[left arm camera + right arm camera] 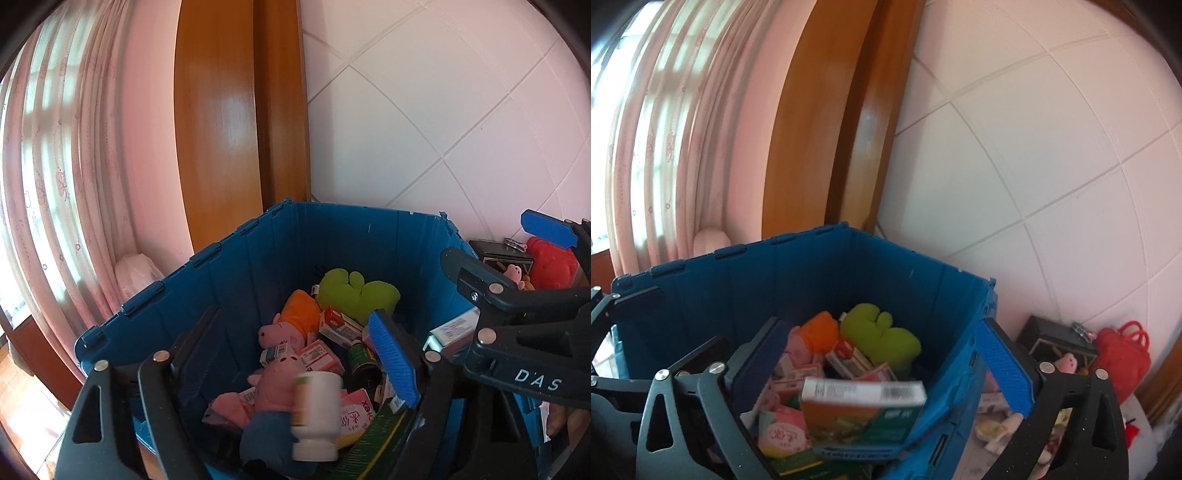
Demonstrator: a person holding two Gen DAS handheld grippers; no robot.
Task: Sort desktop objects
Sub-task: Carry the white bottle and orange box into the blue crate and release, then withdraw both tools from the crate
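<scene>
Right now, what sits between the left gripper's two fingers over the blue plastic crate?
In the left wrist view, a blurred white plastic bottle sits upside down between the left gripper's open fingers, touching neither, above the toys and boxes in the blue plastic crate.

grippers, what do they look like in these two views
Both are black plastic frames with triangular cut-outs and round silver rivets at the pivots. The left gripper and right gripper each carry flat ribbed blue pads on the jaws. In the left wrist view, white letters D A S mark the right gripper's body. No cables or sleeves show.
</scene>
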